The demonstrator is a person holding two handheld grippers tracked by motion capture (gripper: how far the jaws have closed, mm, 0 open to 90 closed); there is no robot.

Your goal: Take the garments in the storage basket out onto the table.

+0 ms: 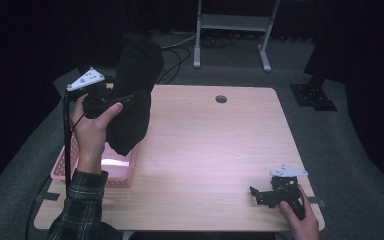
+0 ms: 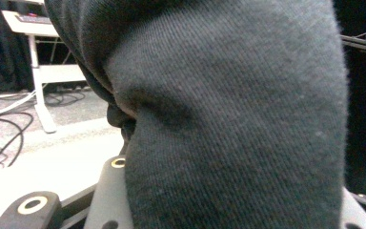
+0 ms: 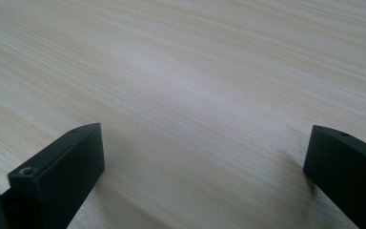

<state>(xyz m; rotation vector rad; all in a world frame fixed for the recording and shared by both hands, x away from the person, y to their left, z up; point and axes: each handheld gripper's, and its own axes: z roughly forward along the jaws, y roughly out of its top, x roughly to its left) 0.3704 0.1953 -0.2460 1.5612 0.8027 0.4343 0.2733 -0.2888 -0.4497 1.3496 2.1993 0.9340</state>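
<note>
Black garment hangs above the pink basket, clamped by left gripper; right gripper rests wide open, holding nothing, on table

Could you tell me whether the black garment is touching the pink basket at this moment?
Cannot tell. In the high view the garment hangs from the left claw, its lower end overlapping the basket, so no gap or contact shows.

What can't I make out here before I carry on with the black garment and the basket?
- Left tongs' jaws: left gripper view, covered by the black garment.
- Pink basket contents: high view, garment and forearm hang over it.
- Garment type: bunched, unclear.
- Right tongs: small in the high view.
</note>
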